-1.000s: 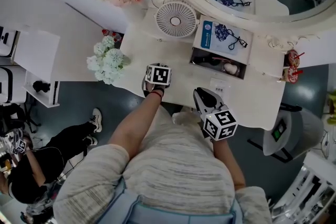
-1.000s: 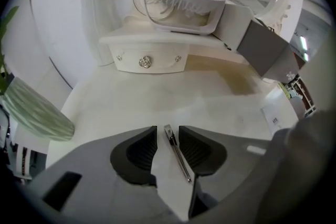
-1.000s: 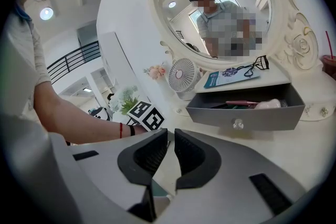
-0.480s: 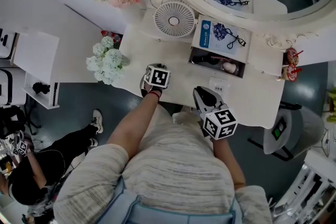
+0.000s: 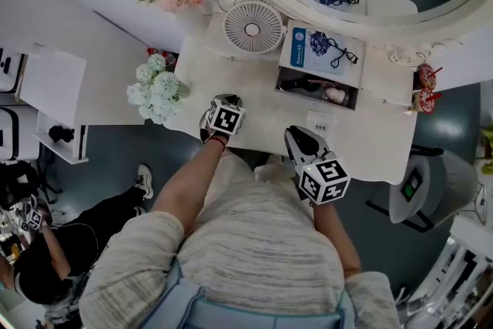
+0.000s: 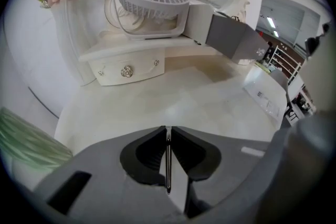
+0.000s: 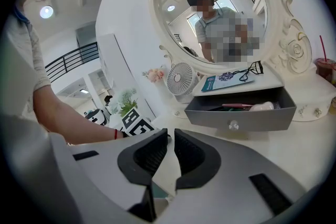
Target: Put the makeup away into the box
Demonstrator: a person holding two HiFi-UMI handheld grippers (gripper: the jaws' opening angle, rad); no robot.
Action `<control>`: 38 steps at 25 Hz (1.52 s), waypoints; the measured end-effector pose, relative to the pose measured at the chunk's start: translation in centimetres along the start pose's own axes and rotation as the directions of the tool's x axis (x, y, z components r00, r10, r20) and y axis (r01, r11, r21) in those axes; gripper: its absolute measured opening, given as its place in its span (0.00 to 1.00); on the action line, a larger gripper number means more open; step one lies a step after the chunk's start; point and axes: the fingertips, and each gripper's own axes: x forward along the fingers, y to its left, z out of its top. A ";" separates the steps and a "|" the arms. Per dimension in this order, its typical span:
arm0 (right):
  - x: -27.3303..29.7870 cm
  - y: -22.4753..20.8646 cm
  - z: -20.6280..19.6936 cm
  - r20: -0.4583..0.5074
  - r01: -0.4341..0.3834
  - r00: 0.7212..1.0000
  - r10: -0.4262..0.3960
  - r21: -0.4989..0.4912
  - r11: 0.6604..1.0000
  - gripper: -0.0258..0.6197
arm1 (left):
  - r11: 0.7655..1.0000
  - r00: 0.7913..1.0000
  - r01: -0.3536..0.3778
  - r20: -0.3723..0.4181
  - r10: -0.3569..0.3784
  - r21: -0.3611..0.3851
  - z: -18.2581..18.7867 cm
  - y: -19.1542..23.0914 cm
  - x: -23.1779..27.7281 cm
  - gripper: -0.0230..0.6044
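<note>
Two grippers hung short of the open drawer box (image 7: pixel 236 119): the left gripper (image 6: pixel 167 131), jaws just closing, pinched what looked like a thin dark stick (image 6: pixel 167 165); the right gripper (image 7: pixel 170 136) stood slightly parted, empty. Pick-up seemed in hand; next the stick needed carrying into the box, beside makeup (image 7: pixel 262 106) there.

1. The white table (image 5: pixel 370 142) has a raised shelf at its back, which carries a round fan (image 5: pixel 253 27).
2. A grey box (image 5: pixel 308 102) stands right of the fan, with its drawer pulled open.
3. A small white card (image 5: pixel 320 124) lies flat, just in front of the box.
</note>
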 end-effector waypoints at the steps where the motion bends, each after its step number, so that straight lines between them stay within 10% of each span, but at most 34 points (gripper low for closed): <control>1: 0.0 0.0 0.0 0.001 0.000 1.000 0.000 -0.001 1.000 0.06 | 1.000 1.000 -0.001 0.012 0.001 0.015 0.1 0.1 -0.4 0.11; 20: -0.7 0.7 1.4 0.050 0.008 0.999 -0.007 -0.027 1.000 0.06 | 0.968 0.970 0.024 0.229 -0.084 0.250 6.6 -3.4 -8.4 0.11; 38: -1.9 -0.3 2.3 0.101 0.040 0.994 -0.038 -0.010 0.999 0.06 | 0.839 0.931 0.082 0.260 -0.258 0.537 14.7 -10.2 -14.2 0.11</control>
